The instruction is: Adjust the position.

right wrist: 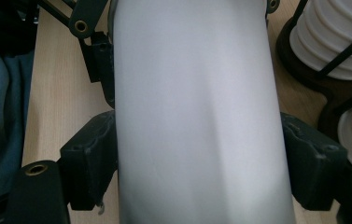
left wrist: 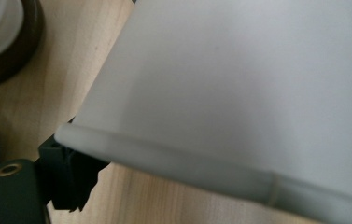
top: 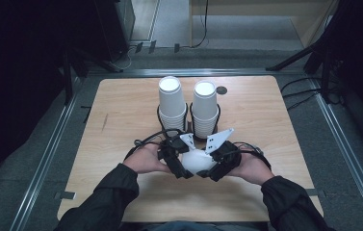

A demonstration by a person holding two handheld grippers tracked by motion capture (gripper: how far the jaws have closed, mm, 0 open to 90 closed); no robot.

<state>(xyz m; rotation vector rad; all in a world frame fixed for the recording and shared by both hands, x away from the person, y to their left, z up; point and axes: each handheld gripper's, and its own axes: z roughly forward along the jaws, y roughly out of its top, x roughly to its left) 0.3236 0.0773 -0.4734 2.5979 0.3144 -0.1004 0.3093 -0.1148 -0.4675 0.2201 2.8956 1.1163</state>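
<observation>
A single white paper cup (top: 198,161) lies on its side in the air just over the front middle of the wooden table (top: 121,125), caught between both grippers. My left gripper (top: 181,166) grips it from the left, near the rolled rim; one of its fingers (left wrist: 66,177) sits against that rim. My right gripper (right wrist: 199,163) comes in from the right (top: 215,168), and both its pads press the sides of the cup (right wrist: 192,116). The cup wall (left wrist: 234,93) hides the left gripper's other finger.
Two tall stacks of white cups (top: 172,103) (top: 204,108) stand in black wire holders just beyond the grippers, close to the hands. A small dark disc (top: 222,90) lies at the far edge. Bare wood stretches to the left and right of the stacks.
</observation>
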